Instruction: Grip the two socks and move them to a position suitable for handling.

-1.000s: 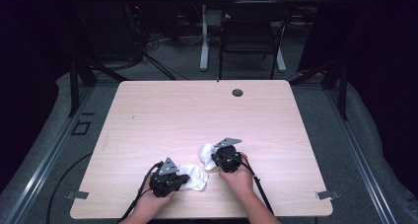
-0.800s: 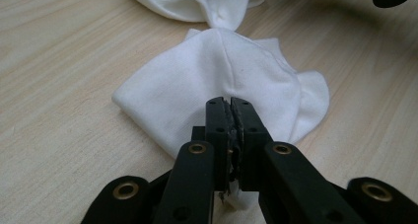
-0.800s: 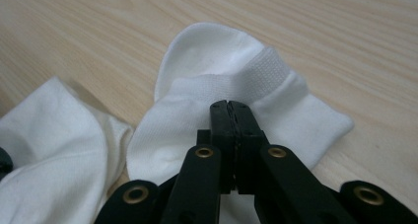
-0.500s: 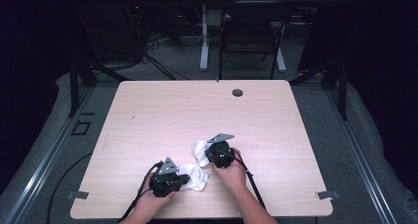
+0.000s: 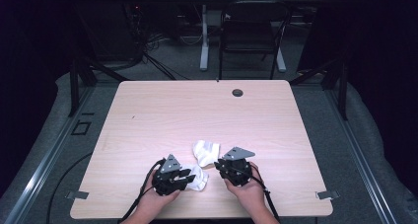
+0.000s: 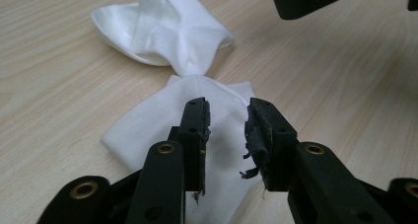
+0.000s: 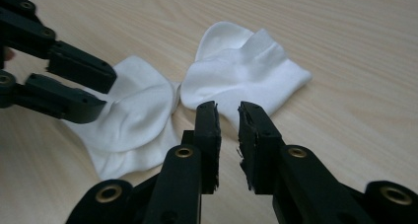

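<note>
Light wood table (image 5: 148,115), bare apart from a white sock (image 5: 204,155) lying near the front edge, pinched at its middle into two lobes. Left gripper (image 5: 187,175) over the near lobe, jaws just been opening, now parted with cloth under them, no pinch. Right gripper (image 5: 220,166) beside the far lobe, jaws also just opened, nothing between them. Both grips released since a second ago; sock looks set down, fold likely done or due a regrasp

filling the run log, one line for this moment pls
thing: white sock twisted on table | left gripper: just opened, over sock | right gripper: just opened, nothing held
</note>
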`<state>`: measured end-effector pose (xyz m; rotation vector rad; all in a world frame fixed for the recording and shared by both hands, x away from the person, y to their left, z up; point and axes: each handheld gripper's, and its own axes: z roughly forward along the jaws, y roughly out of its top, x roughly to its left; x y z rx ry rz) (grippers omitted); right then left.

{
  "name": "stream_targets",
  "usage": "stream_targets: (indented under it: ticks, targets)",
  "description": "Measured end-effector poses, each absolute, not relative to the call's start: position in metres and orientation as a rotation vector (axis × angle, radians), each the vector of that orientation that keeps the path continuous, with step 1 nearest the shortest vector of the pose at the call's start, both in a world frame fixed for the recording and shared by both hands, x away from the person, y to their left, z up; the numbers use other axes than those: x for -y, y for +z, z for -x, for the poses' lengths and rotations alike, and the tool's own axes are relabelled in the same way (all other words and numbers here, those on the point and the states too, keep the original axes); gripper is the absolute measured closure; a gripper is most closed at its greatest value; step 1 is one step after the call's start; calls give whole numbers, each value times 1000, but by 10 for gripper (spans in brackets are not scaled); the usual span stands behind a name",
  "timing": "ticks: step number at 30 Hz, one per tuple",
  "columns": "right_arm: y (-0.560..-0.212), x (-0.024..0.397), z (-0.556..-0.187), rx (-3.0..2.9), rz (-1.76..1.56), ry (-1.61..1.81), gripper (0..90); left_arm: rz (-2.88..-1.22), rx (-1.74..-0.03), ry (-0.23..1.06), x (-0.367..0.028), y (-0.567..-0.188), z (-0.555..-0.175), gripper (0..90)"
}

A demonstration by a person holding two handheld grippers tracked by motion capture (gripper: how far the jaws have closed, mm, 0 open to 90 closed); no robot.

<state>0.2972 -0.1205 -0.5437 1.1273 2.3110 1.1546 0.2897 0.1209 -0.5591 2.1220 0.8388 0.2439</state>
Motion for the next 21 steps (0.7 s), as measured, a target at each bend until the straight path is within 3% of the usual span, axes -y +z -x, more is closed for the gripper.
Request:
stream_targets:
  ticks: [6,15,21]
  targets:
    - [-553,124,-292,-2313,-1169,1202,782,-2162,-870,265,-108,-570,-295,604]
    - [-561,109,-290,-2379,-1120,1191,794,-2191,-858,278,-106,-577,-295,809]
    - [-566,99,-286,-2438,-1085,1179,831,-2160,-875,264,-110,-575,-296,858]
